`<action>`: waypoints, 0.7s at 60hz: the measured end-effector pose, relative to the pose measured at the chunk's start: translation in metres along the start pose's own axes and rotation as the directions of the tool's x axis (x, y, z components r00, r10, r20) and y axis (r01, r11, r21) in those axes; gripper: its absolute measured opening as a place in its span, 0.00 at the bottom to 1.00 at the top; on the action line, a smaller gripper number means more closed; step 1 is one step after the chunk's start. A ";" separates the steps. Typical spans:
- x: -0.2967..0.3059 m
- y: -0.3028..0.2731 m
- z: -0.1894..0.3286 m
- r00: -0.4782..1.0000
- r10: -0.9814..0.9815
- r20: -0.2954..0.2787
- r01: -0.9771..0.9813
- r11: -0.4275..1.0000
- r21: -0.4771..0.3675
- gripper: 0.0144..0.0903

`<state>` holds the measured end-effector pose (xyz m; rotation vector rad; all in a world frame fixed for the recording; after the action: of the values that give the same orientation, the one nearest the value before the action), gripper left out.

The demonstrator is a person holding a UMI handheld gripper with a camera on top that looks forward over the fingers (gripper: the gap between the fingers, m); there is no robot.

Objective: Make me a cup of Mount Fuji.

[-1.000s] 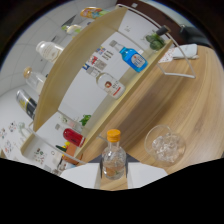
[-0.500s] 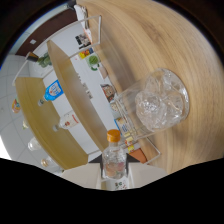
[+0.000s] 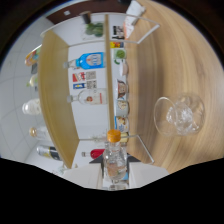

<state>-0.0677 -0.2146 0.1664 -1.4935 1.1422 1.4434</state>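
A small clear bottle [image 3: 115,159] with an orange cap [image 3: 114,135] stands between my fingers, and my gripper [image 3: 115,176] is shut on it. Only the pale fingertips [image 3: 86,176] show on either side of the bottle's base. The whole scene appears rolled onto its side, so the bottle is tipped relative to the wooden counter [image 3: 180,60]. A stemless glass [image 3: 179,116] filled with ice sits on that counter, beyond the fingers and off to the side of the bottle's cap, apart from it.
Behind the counter a wooden shelf unit [image 3: 55,100] holds several bottles, among them a blue one [image 3: 90,61] and a clear one [image 3: 86,98]. Small jars and cans [image 3: 121,95] line the counter's back edge. A green plant [image 3: 93,29] stands at the far end.
The view has rolled again: the ice glass, just above the bottle's cap half a second ago, now lies off to its side. The bottle has stayed fixed between my fingers.
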 end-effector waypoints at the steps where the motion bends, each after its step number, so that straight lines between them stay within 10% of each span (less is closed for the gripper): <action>1: -0.006 0.003 -0.001 0.999 -0.053 -0.007 0.053 0.999 -0.007 0.27; 18: -0.038 0.065 0.022 0.420 -0.900 -0.121 0.904 0.426 -0.033 0.27; 42: 0.108 0.110 0.058 0.010 -0.980 -0.200 0.930 0.082 -0.359 0.27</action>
<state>-0.1942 -0.2056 0.0617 -2.0393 -0.0899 0.1351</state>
